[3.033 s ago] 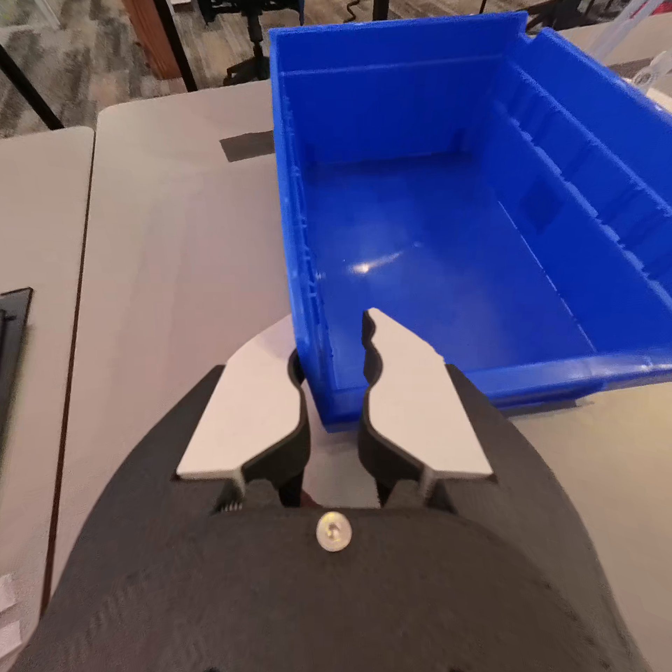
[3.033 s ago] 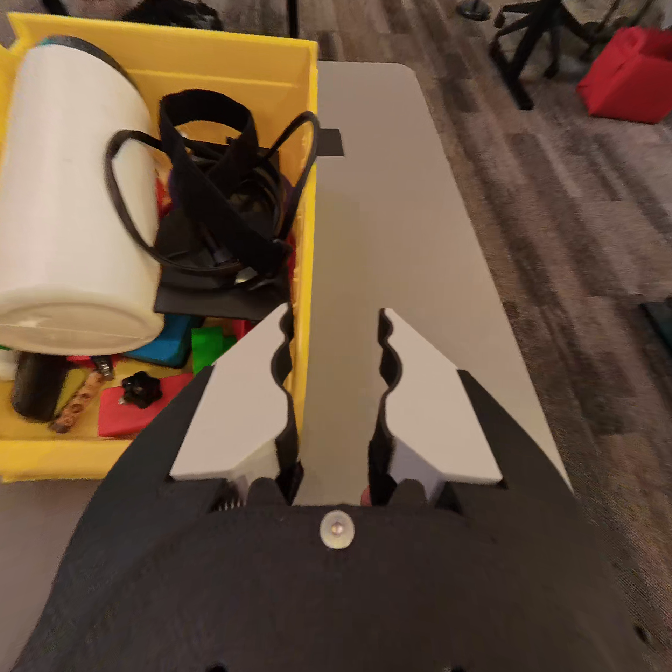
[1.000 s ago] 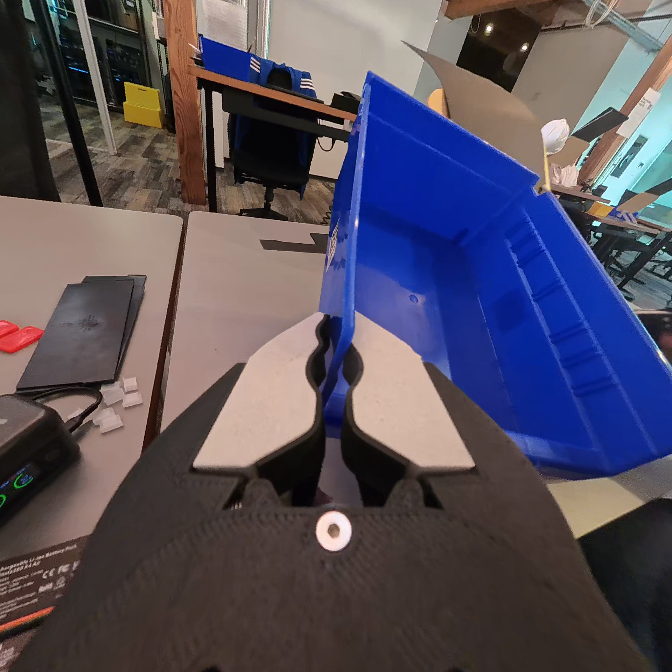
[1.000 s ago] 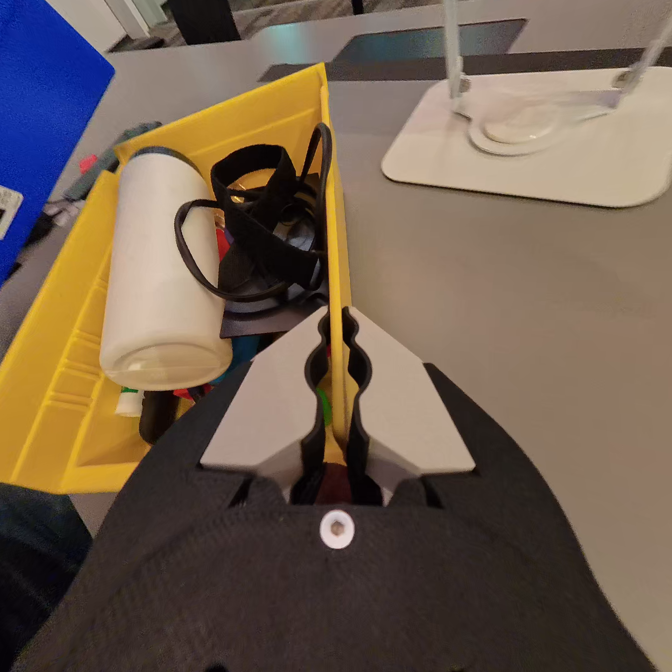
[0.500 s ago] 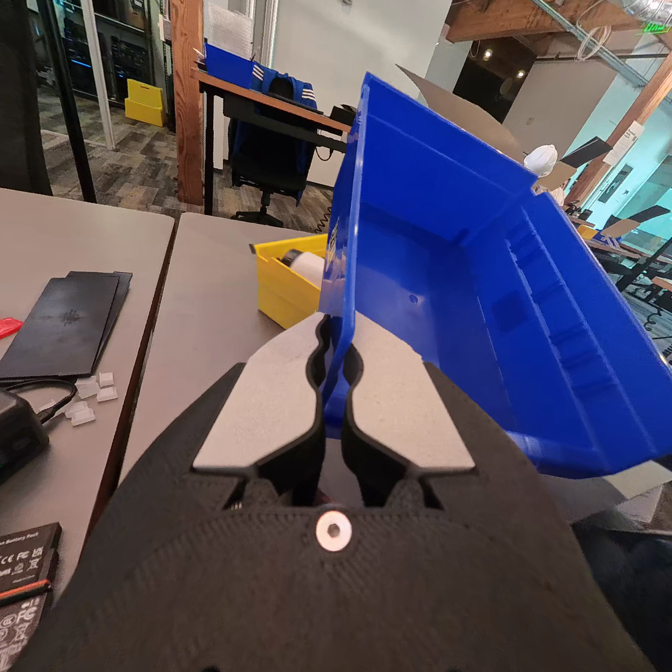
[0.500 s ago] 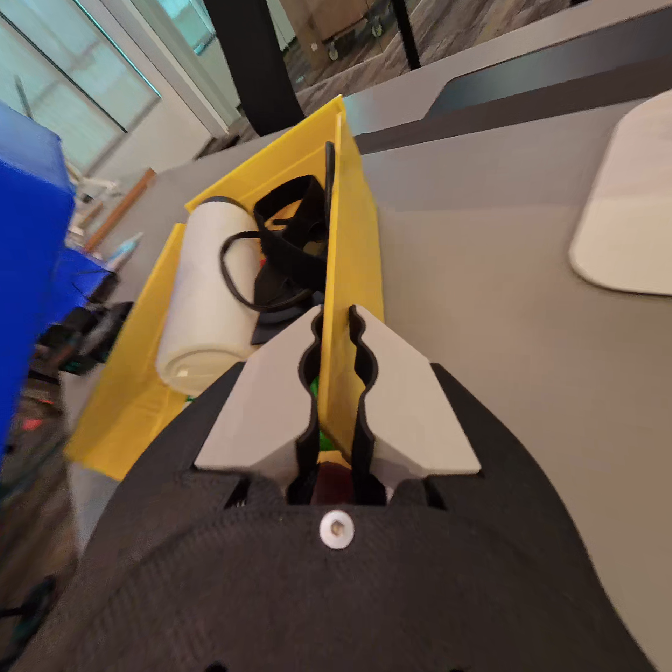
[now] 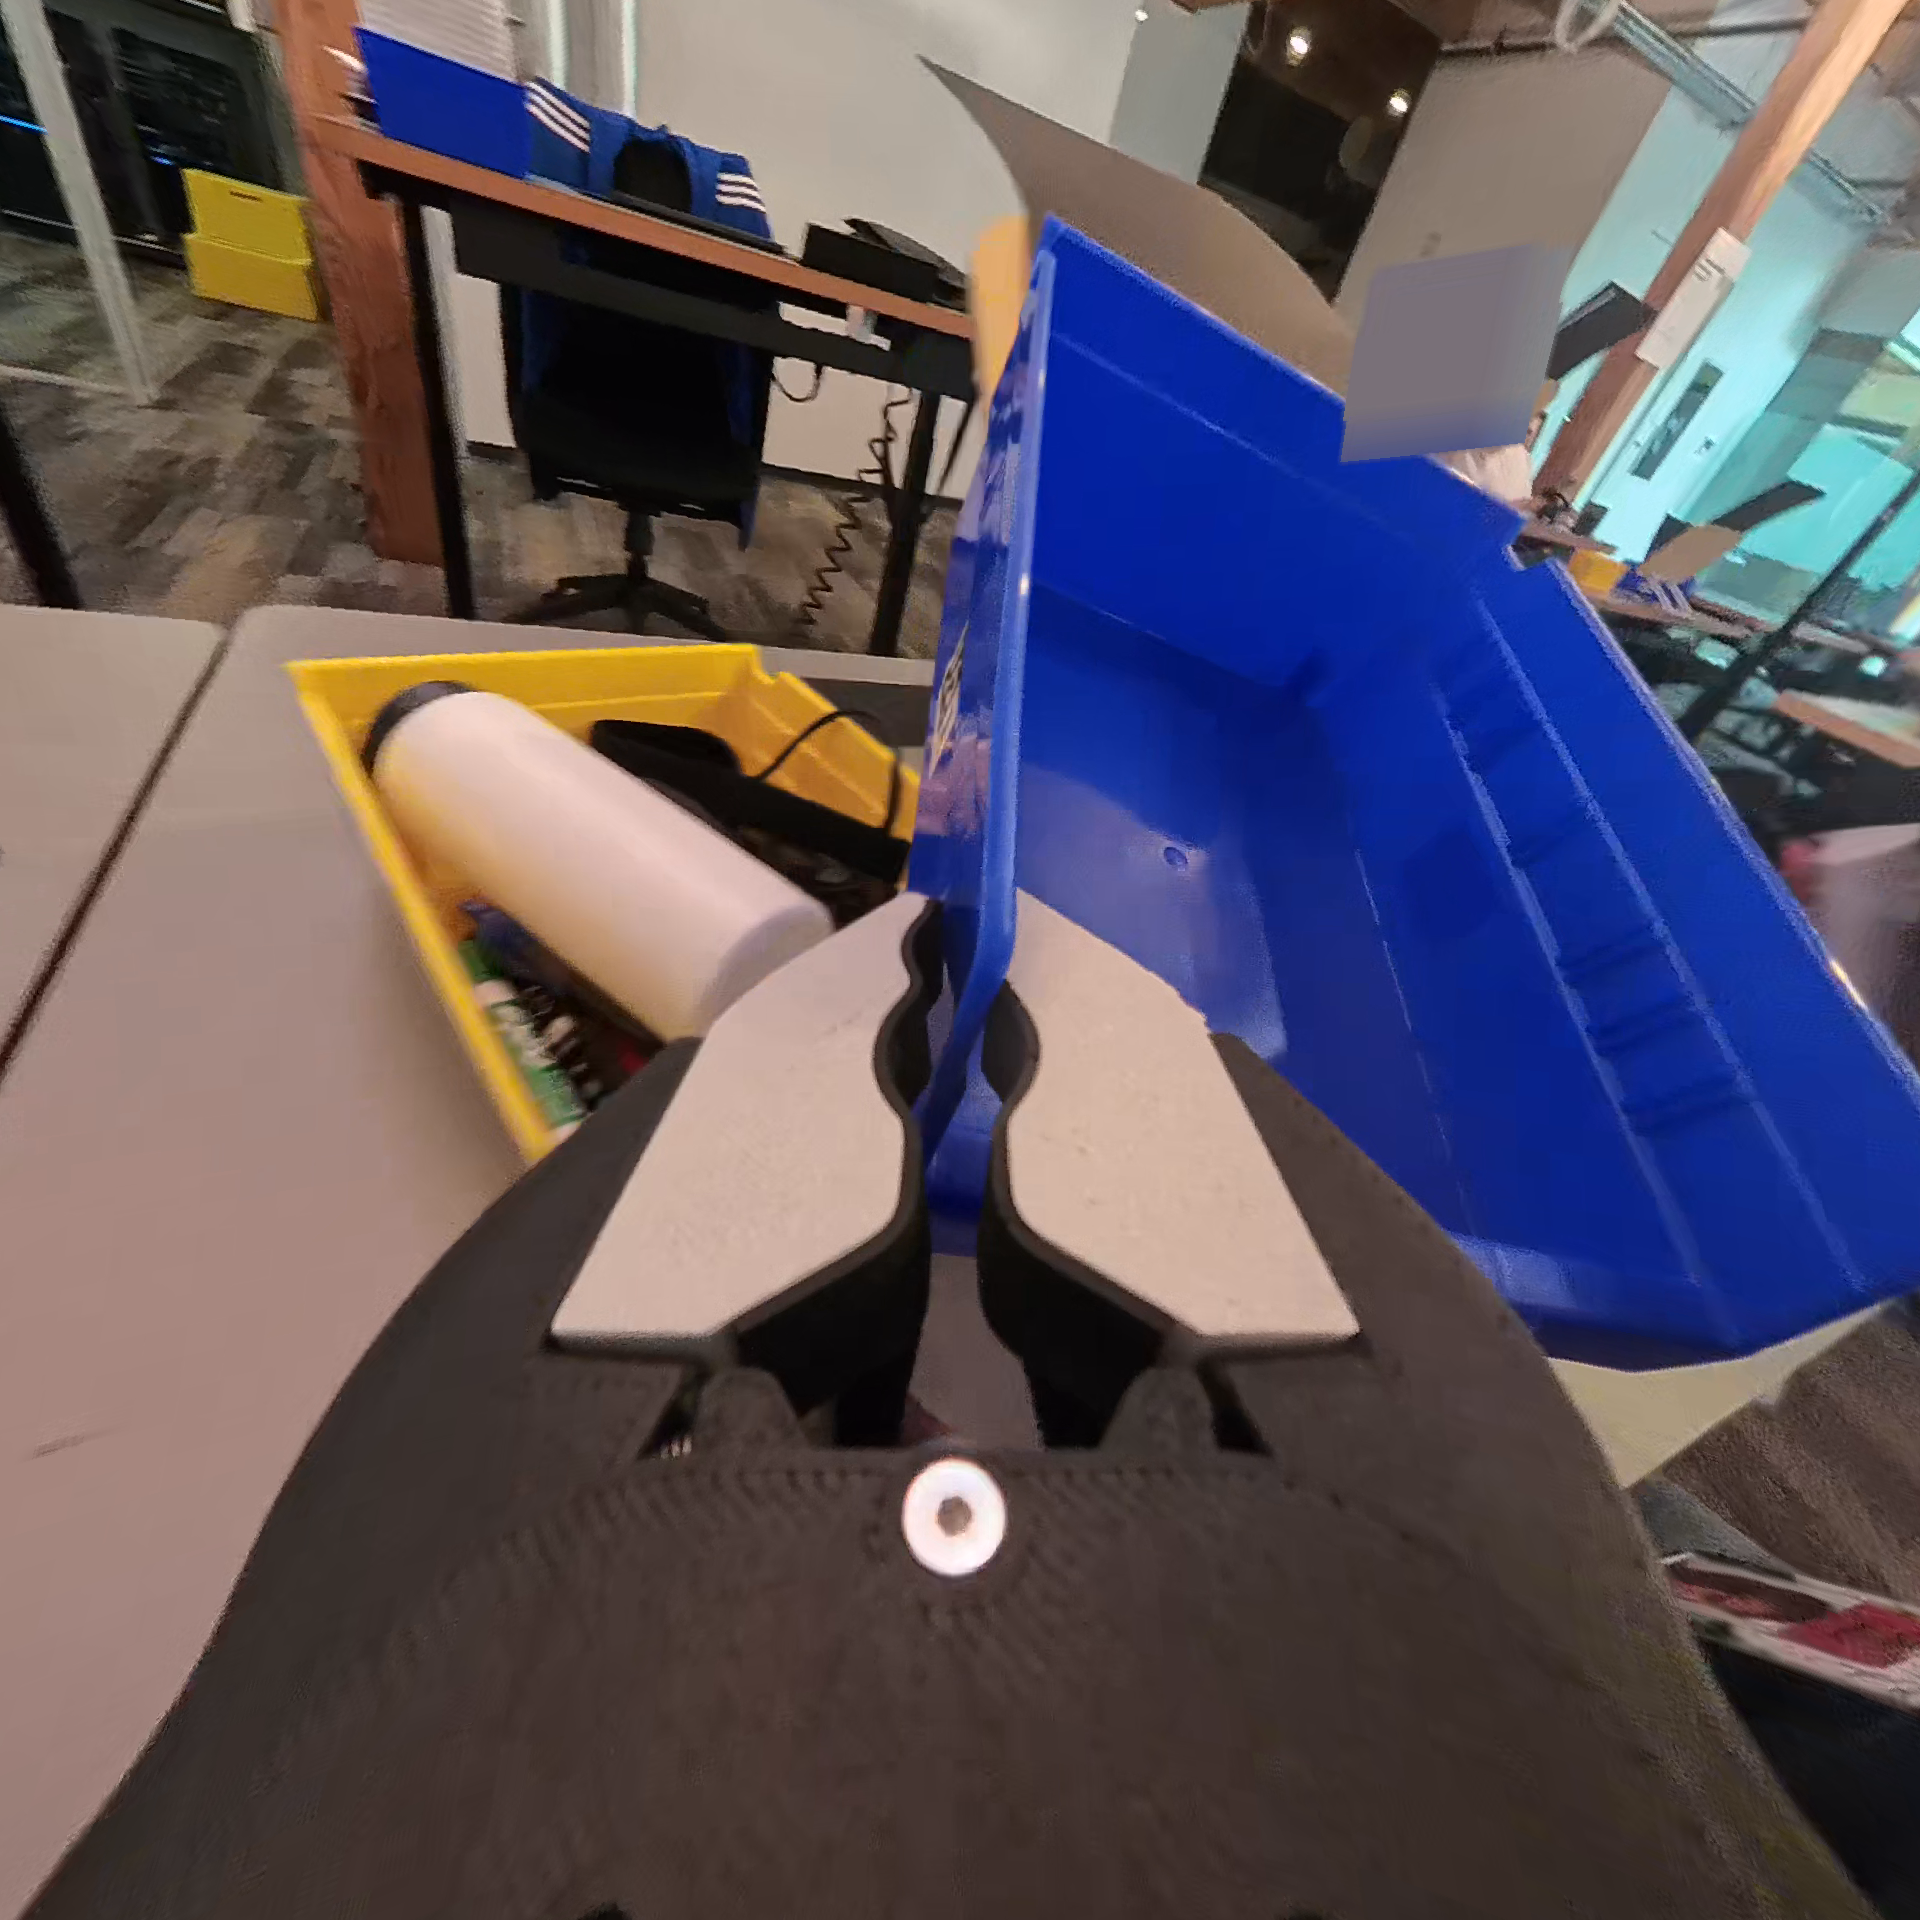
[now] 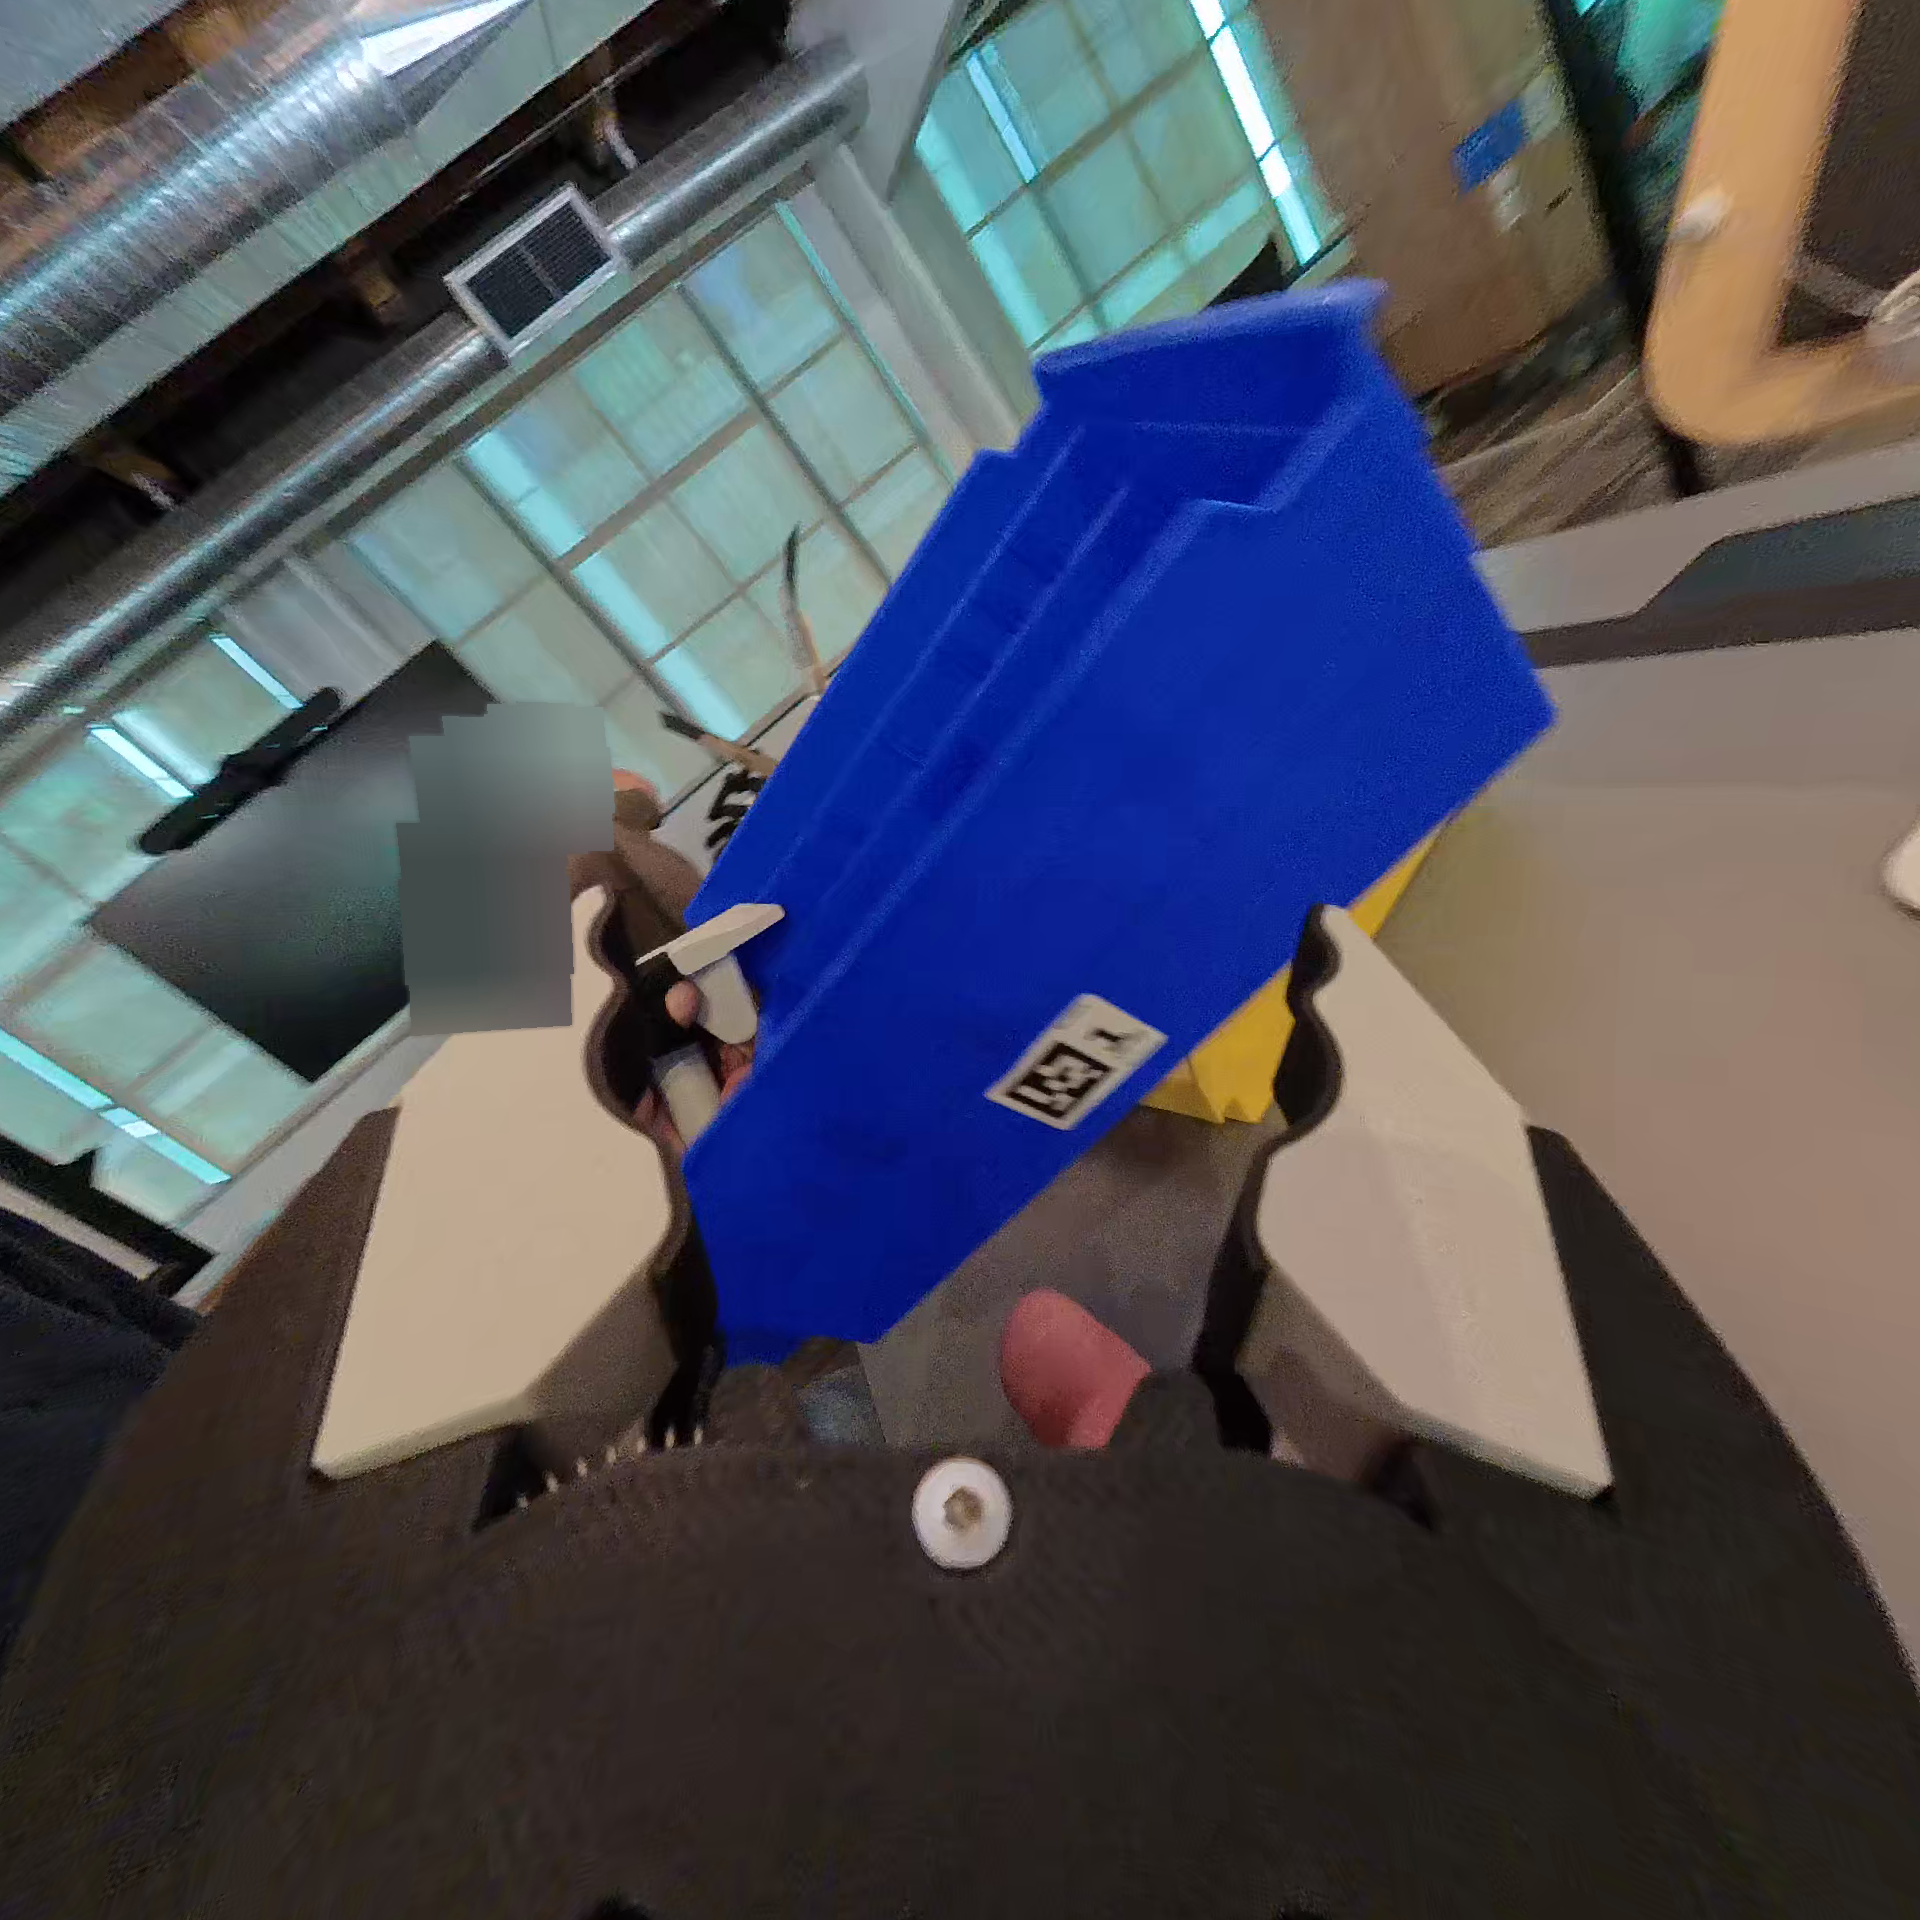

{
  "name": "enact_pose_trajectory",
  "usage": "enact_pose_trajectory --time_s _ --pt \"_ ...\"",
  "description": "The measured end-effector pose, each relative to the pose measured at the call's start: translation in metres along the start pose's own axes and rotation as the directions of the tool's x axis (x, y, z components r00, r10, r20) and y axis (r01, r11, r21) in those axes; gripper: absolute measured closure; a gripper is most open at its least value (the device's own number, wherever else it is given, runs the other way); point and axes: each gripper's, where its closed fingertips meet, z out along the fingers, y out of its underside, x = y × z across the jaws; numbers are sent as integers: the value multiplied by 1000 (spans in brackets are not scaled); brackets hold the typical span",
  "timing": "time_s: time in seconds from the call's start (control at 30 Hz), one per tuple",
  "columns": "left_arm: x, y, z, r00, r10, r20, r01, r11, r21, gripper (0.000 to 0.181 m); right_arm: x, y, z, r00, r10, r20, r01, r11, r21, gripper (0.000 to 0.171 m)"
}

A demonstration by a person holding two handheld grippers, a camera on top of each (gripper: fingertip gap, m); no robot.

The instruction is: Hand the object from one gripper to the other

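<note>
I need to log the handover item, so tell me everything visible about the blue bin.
The blue bin is an open-topped rectangular tub of glossy moulded plastic, empty, with ribbed steps along one inner wall. It is lifted off the grey table and tilted. The left gripper is clamped on one side wall's rim. In the right wrist view its outer wall carries a small black-and-white sticker, and the right gripper is open around its lower corner. The yellow bin sits behind it.
</note>
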Motion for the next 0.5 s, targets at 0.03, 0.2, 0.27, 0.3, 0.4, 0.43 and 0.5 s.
enact_pose_trajectory --time_s 0.03,0.2,0.27,0.3,0.4,0.43,0.5 --pt "14 3 10 1000 10 -21 -10 1000 -10 177 -6 -1 -14 999 -15 -28 16 1000 17 42" --pt "90 30 61 982 4 -189 -19 997 -76 176 9 19 -73 978 14 -207 -1 998 61 47" --pt "116 47 79 975 34 -218 -58 993 -102 177 28 24 -99 950 9 -311 14 997 71 45" --pt "128 57 88 970 29 -240 -58 992 -112 176 37 26 -111 935 2 -354 24 997 69 46" --pt "158 85 115 958 29 -284 -77 984 -159 176 70 36 -145 892 12 -452 -1 1000 24 45" --pt "169 94 124 953 40 -299 -95 981 -170 176 82 38 -155 875 16 -484 -14 1000 7 45" --pt "190 110 142 946 44 -321 -113 973 -201 174 105 41 -173 837 6 -548 -25 999 -26 40"
